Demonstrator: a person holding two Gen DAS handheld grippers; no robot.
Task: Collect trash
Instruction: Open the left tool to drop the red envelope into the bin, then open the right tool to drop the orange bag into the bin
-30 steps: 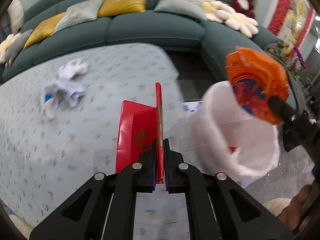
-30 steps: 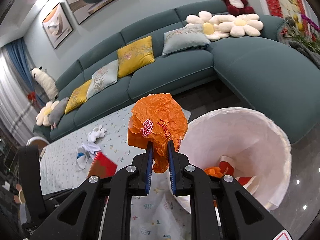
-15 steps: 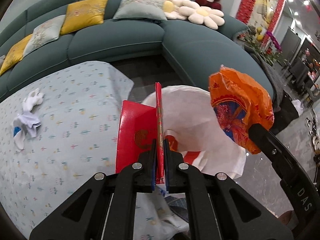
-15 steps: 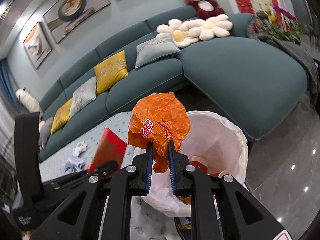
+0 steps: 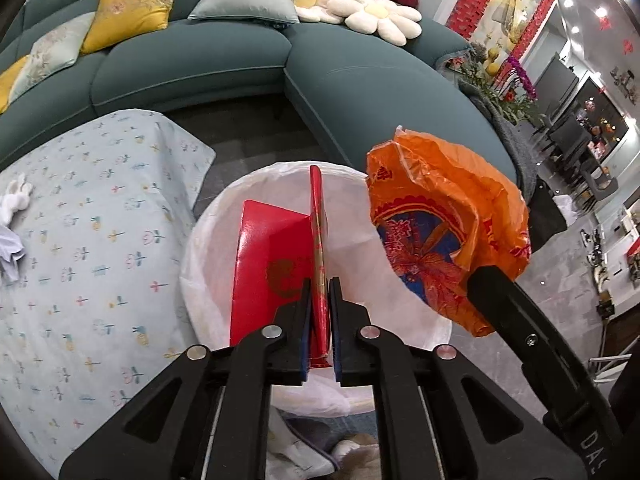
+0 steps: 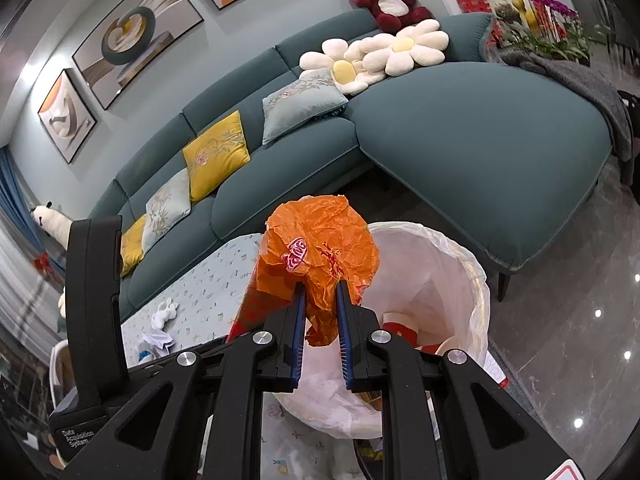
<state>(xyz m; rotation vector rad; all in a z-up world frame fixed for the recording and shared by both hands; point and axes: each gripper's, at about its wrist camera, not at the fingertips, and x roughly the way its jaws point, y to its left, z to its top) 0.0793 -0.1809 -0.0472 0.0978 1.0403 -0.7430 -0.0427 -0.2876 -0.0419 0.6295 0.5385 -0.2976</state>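
My left gripper (image 5: pixel 319 300) is shut on a flat red box (image 5: pixel 276 268) and holds it upright over the open mouth of the white-lined trash bin (image 5: pixel 208 248). My right gripper (image 6: pixel 321 304) is shut on a crumpled orange plastic wrapper (image 6: pixel 320 256), held over the bin's near rim (image 6: pixel 476 276). That wrapper also shows in the left wrist view (image 5: pixel 444 232), to the right of the red box. Red and white trash (image 6: pixel 404 332) lies inside the bin.
A table with a light patterned cloth (image 5: pixel 92 240) stands left of the bin, with crumpled white tissue (image 5: pixel 12 220) on it. A teal sectional sofa (image 5: pixel 360 80) with cushions curves behind. Glossy grey floor (image 6: pixel 568 340) lies to the right.
Both grippers have moved from above the table to over the bin, still holding the red box and the orange wrapper. The bin now sits directly under the red box.
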